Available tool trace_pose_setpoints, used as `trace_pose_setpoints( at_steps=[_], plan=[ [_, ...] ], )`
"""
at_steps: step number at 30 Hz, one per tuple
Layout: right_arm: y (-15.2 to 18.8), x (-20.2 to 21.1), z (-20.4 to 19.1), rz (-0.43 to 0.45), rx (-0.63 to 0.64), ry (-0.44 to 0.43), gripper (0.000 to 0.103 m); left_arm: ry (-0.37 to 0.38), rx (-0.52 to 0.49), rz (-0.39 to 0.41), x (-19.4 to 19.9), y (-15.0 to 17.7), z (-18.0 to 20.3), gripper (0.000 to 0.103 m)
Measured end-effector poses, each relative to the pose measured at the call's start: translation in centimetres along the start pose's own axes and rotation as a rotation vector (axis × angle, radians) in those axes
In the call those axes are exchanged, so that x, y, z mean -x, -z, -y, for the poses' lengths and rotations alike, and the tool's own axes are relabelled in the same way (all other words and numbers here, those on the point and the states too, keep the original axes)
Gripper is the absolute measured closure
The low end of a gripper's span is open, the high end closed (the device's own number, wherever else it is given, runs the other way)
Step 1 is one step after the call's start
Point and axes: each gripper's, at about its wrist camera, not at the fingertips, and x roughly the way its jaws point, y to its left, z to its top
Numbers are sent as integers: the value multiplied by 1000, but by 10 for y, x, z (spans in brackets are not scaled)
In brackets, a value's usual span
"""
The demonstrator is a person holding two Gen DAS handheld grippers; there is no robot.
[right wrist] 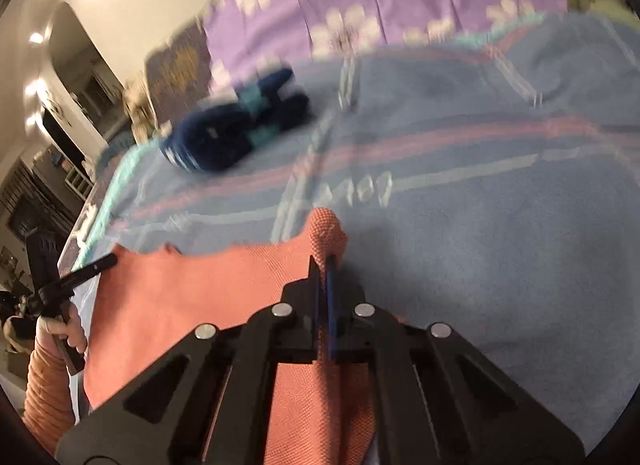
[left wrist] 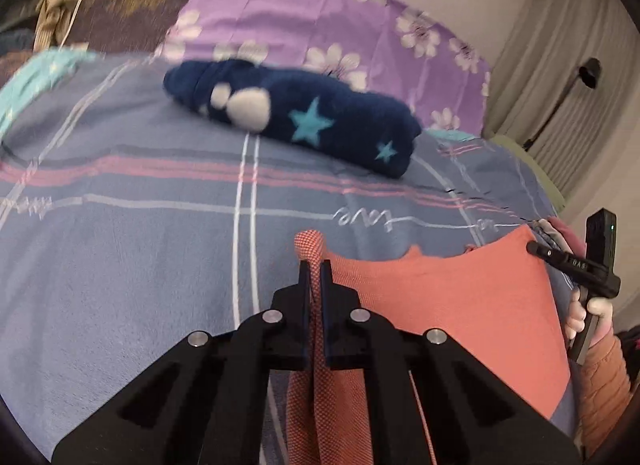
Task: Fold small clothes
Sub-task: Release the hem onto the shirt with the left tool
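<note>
A salmon-pink garment (left wrist: pixel 460 305) lies stretched between my two grippers on a blue plaid bedspread (left wrist: pixel 120 257). My left gripper (left wrist: pixel 315 265) is shut on one corner of it, and a pinched fold sticks up past the fingertips. My right gripper (right wrist: pixel 325 263) is shut on the opposite corner of the same pink garment (right wrist: pixel 192 289). In the left wrist view the right gripper's body (left wrist: pixel 592 265) shows at the right edge, held by a hand (left wrist: pixel 588 313) in an orange sleeve. A folded dark blue fleece piece with stars (left wrist: pixel 296 117) lies farther back on the bed.
A purple flowered pillow (left wrist: pixel 320 25) stands behind the fleece at the head of the bed. Beige curtains (left wrist: pixel 560 65) and a black floor lamp (left wrist: pixel 588 69) are to the right. The right wrist view shows the bed's left edge (right wrist: pixel 96 217) and a room beyond.
</note>
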Motion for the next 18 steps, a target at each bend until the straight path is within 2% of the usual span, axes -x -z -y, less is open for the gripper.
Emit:
trace_pose_setpoints(
  at_steps=[2, 5, 6, 7, 9, 11, 12, 14, 18],
  plan=[
    [-2, 6, 2, 24, -17, 6, 100, -22, -31, 23, 4, -4, 5, 99],
    [1, -7, 14, -31, -53, 82, 99, -88, -41, -14, -13, -6, -1, 98],
    [4, -11, 17, -48, -66, 103, 99, -107, -27, -28, -20, -5, -5, 91],
    [9, -13, 21, -62, -81, 119, 96, -119, -2, -38, -23, -3, -10, 79],
    [16, -10, 25, -65, -97, 114, 94, -85, 67, -39, -21, 5, -17, 74],
    [24, 1, 27, -55, -113, 95, 83, -69, 64, -31, -12, 12, -12, 68],
    [29, 10, 29, -48, -112, 83, 81, -85, 45, -25, -7, 14, -6, 63],
    [38, 29, 31, -35, -89, 79, 81, -99, -20, -9, 7, 16, 14, 63],
    [50, 50, 41, -47, -66, 95, 81, -36, -154, -3, 30, 27, 80, 58]
  ],
)
